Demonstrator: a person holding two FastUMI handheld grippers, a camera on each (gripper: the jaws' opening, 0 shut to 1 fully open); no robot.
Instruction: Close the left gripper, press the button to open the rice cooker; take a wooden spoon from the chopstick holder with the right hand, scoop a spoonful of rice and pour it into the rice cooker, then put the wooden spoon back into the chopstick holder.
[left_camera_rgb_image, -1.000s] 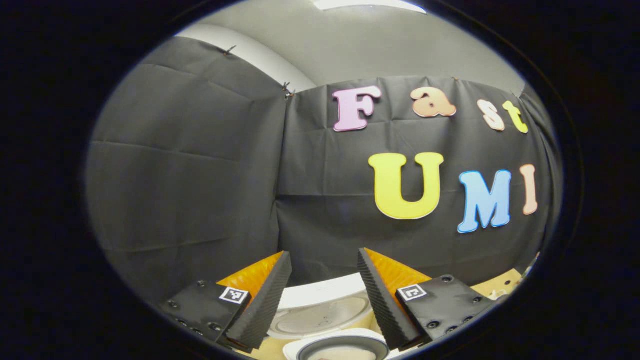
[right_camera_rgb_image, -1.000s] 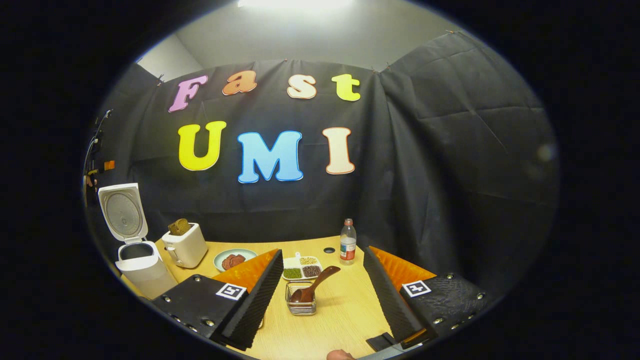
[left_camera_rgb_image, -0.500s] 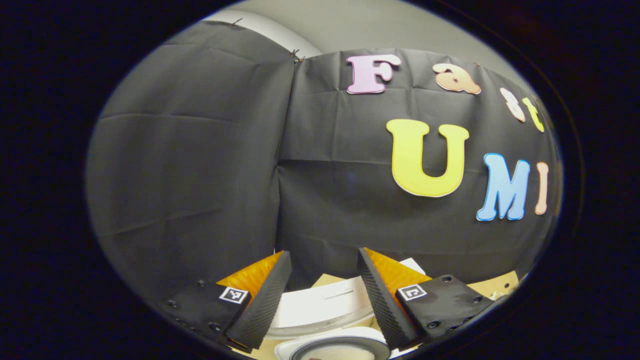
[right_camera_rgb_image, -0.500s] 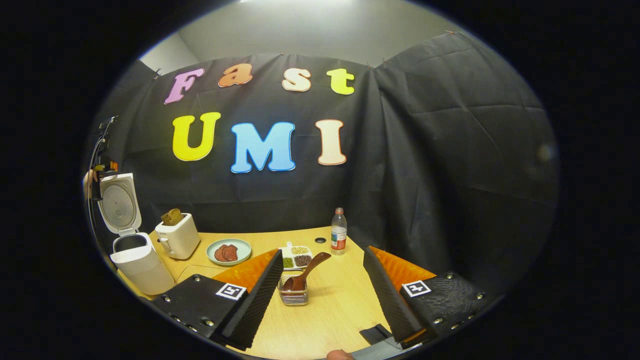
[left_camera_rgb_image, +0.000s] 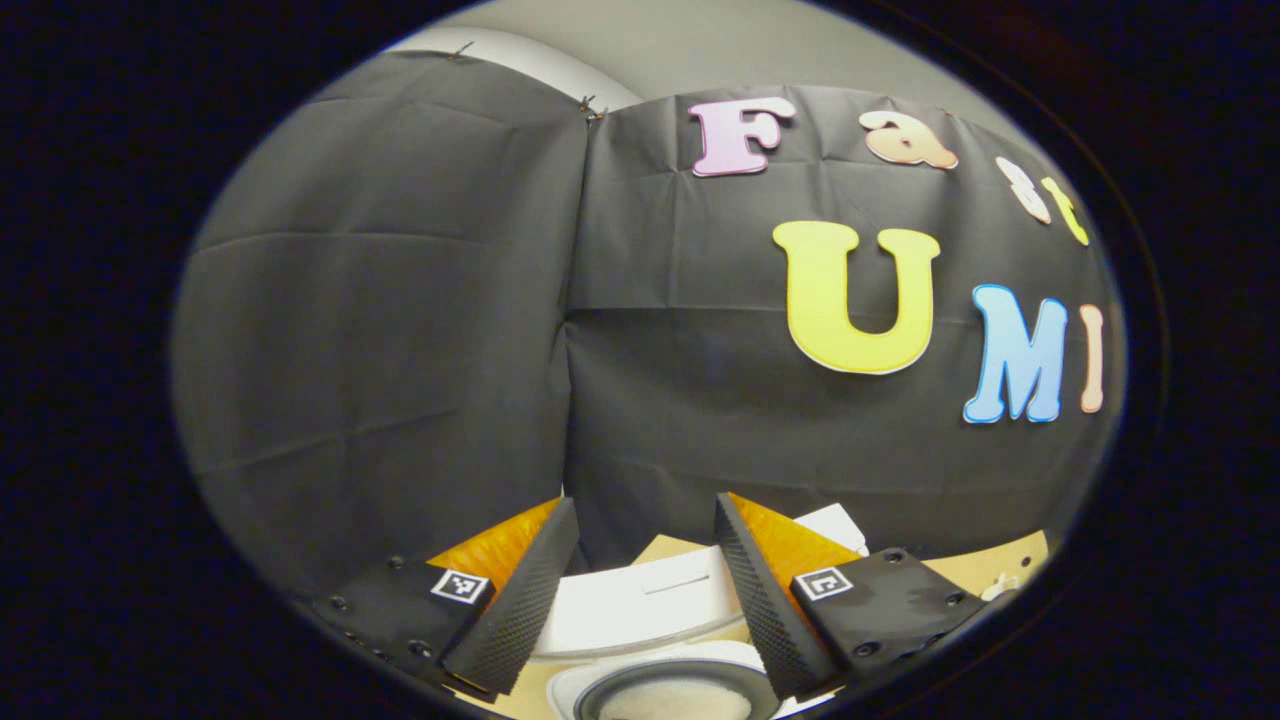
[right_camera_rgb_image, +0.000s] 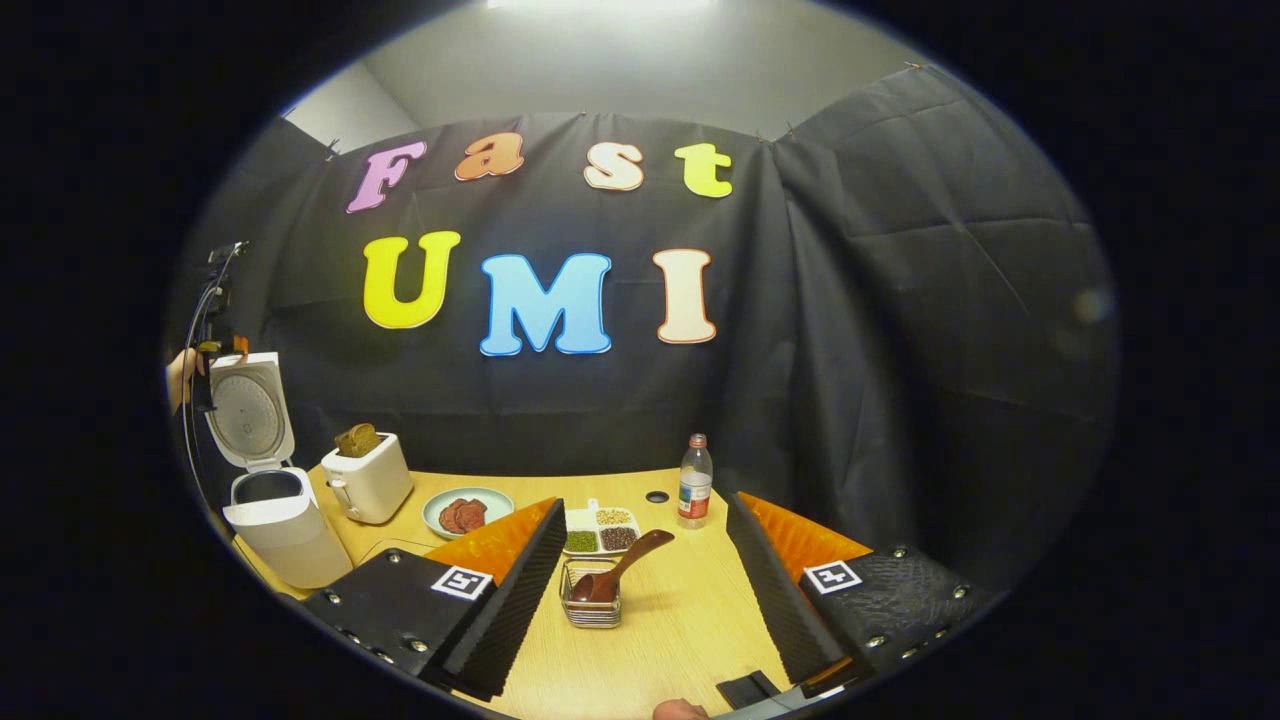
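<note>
My left gripper (left_camera_rgb_image: 640, 515) is open above the white rice cooker. The cooker's raised lid (left_camera_rgb_image: 640, 605) and the rim of its pot (left_camera_rgb_image: 665, 690) show between the fingers. In the right gripper view the cooker (right_camera_rgb_image: 285, 525) stands at the table's far left with its lid (right_camera_rgb_image: 250, 410) up. A hand (right_camera_rgb_image: 180, 375) holds the left gripper (right_camera_rgb_image: 228, 346) by the lid's top edge. My right gripper (right_camera_rgb_image: 645, 520) is open over the table, nothing between its fingers. Ahead of it, the wire chopstick holder (right_camera_rgb_image: 592, 612) holds the wooden spoon (right_camera_rgb_image: 625, 565), handle leaning right. Behind it lies a divided dish of grains (right_camera_rgb_image: 600, 540).
A white toaster (right_camera_rgb_image: 367, 480) with bread stands right of the cooker. Beside it are a plate of reddish food (right_camera_rgb_image: 467, 512) and, further right, a bottle (right_camera_rgb_image: 694, 495) near a cable hole (right_camera_rgb_image: 657, 496). The wooden table (right_camera_rgb_image: 690, 620) ends at the black cloth wall.
The left gripper view has tipped down and shifted: the lid's round inner plate gave way to a flat white face of the lid. The right gripper swayed slightly. Both grippers stayed open.
</note>
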